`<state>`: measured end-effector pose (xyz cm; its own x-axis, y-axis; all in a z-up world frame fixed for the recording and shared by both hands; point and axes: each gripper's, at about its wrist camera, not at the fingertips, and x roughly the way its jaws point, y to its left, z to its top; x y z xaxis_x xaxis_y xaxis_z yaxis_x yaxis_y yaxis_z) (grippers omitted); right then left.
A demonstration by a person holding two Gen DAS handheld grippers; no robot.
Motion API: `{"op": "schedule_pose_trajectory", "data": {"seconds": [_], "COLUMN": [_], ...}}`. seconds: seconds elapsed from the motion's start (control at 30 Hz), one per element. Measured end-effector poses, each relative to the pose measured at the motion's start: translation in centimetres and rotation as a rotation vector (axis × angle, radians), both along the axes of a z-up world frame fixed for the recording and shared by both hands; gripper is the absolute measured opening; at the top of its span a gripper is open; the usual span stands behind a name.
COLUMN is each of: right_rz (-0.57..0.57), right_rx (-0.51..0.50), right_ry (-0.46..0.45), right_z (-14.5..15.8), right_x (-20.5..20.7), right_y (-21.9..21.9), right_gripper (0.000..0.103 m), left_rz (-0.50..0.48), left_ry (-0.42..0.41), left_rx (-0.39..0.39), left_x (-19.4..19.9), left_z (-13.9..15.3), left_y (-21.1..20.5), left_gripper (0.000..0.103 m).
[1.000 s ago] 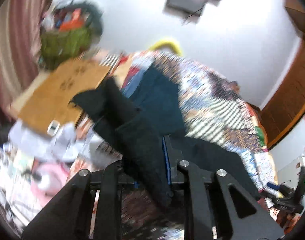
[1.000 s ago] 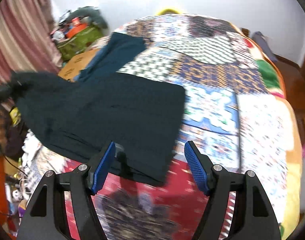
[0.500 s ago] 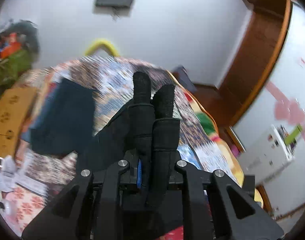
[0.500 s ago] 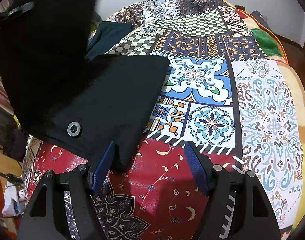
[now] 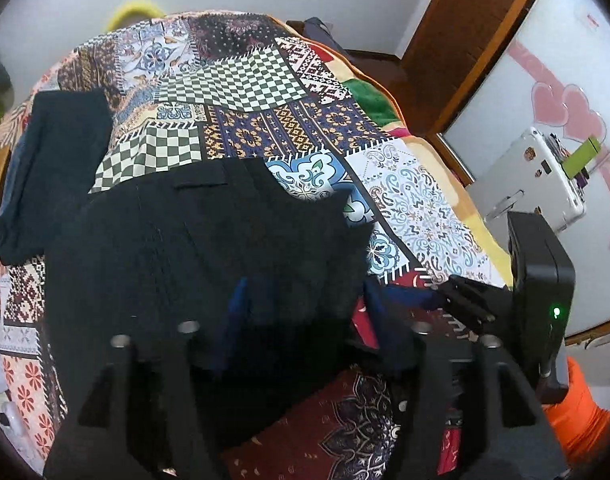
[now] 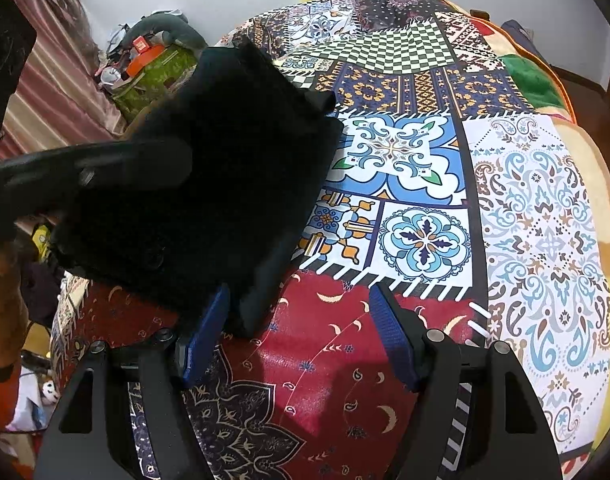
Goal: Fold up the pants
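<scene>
One pair of black pants [image 5: 209, 248] folded on the patchwork bed [image 5: 409, 200], left claw [image 5: 301, 320] spread wide over its near edge, right claw [image 6: 301, 332] also wide, one dark blue garment [image 5: 53, 160] at ten o'clock

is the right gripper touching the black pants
Touching. In the right wrist view the right gripper is open, and the black pants drape against the inner face of its left blue pad; the other pad is bare over the quilt.
</scene>
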<state>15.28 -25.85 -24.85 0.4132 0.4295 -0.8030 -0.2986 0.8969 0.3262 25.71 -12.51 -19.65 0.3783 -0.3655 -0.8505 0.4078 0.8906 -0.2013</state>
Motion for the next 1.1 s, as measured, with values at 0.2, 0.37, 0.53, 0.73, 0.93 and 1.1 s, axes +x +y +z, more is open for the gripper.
{"op": "schedule_pose_trajectory", "data": {"seconds": [0.2, 0.37, 0.53, 0.73, 0.93, 1.1], "right_rz": [0.001, 0.008, 0.016, 0.01, -0.006, -0.021], "right_rx": [-0.011, -0.031, -0.025, -0.017, -0.012, -0.038], "right_ry": [-0.007, -0.032, -0.03, -0.015, -0.008, -0.026], "right_z": [0.2, 0.9, 0.8, 0.4, 0.4, 1.0], "right_x": [-0.2, -0.8, -0.7, -0.5, -0.4, -0.8], "right_y": [0.0, 0.3, 0.5, 0.6, 0.4, -0.4], "right_gripper": [0.069, 0.069, 0.069, 0.069, 0.071, 0.071], "left_rz": [0.016, 0.12, 0.237, 0.333, 0.315, 0.306], "left_ry": [-0.136, -0.251, -0.215, -0.09, 0.086, 0.117], "left_rx": [0.056, 0.098, 0.169, 0.253, 0.328, 0.261], "left_x": [-1.5, 0.4, 6.0, 13.4, 16.7, 14.7], "left_z": [3.1, 5.4, 4.5, -0.2, -7.4, -8.4], "left_y": [1.1, 5.0, 10.0, 14.0, 14.8, 16.7], "left_gripper": [0.075, 0.098, 0.098, 0.098, 0.099, 0.099]}}
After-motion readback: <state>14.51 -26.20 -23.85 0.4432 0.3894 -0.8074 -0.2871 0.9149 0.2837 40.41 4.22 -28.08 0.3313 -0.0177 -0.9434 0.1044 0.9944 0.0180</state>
